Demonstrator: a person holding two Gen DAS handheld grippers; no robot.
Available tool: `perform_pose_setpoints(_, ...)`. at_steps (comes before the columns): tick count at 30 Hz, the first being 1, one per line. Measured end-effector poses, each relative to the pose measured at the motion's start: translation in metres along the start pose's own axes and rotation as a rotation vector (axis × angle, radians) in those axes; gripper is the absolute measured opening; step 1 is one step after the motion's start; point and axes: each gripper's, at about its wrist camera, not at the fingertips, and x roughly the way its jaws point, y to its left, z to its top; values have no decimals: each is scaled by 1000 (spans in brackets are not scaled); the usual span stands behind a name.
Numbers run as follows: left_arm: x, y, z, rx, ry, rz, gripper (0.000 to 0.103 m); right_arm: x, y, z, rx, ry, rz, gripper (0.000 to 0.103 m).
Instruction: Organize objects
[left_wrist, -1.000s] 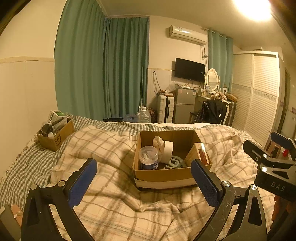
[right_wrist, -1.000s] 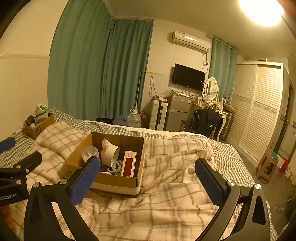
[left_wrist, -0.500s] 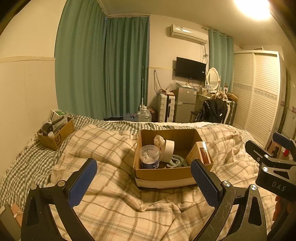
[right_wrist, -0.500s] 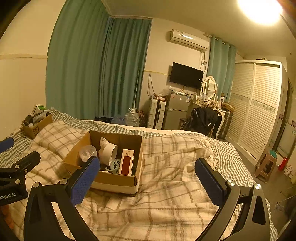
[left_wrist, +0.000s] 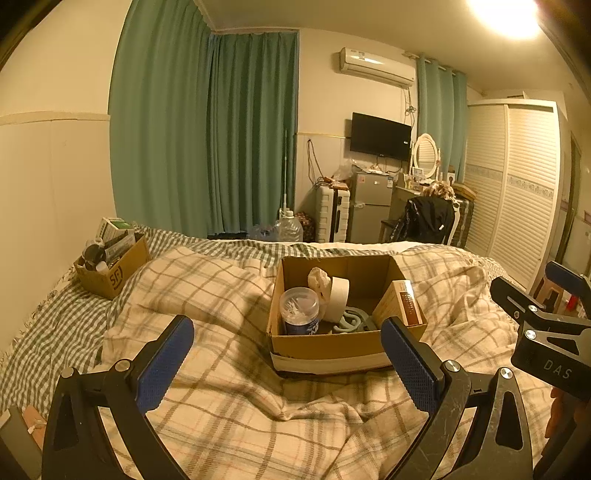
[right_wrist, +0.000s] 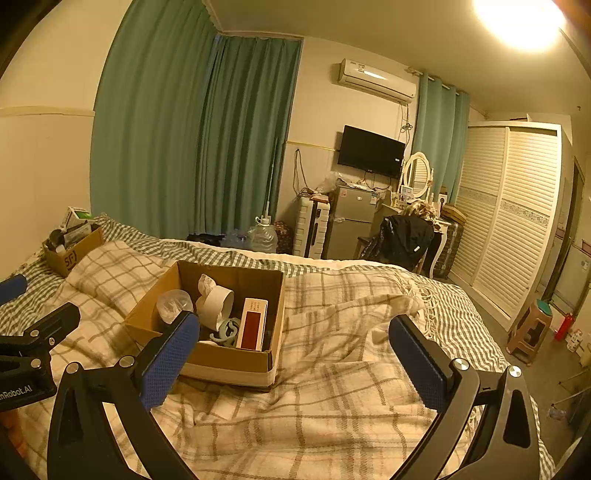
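Observation:
An open cardboard box (left_wrist: 332, 345) sits on the plaid blanket in the middle of the bed; it also shows in the right wrist view (right_wrist: 229, 360). It holds a clear-lidded jar (left_wrist: 299, 308), a white tape roll (left_wrist: 338, 302), a crumpled white item (left_wrist: 319, 278), a pale blue ring-shaped thing (left_wrist: 351, 321) and a red-and-white carton (left_wrist: 404, 304). My left gripper (left_wrist: 286, 363) is open and empty, just short of the box. My right gripper (right_wrist: 295, 360) is open and empty, to the right of the box.
A second cardboard box (left_wrist: 110, 273) full of small items stands at the bed's far left by the wall. Beyond the bed are green curtains (left_wrist: 207, 140), a small fridge (left_wrist: 369, 206), a chair with a black jacket (left_wrist: 424, 221) and a white wardrobe (left_wrist: 517, 192). A stool (right_wrist: 532, 325) stands on the floor to the right.
Both views have shifted only slightly; the box sits a little further left in the right wrist view. Both grippers stay open and empty.

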Motion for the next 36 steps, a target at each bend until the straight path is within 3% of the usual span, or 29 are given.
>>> perform_pose_setpoints(36,1,-1,-1,32,10,17,103,1,2,-2,-1,18,-11,102)
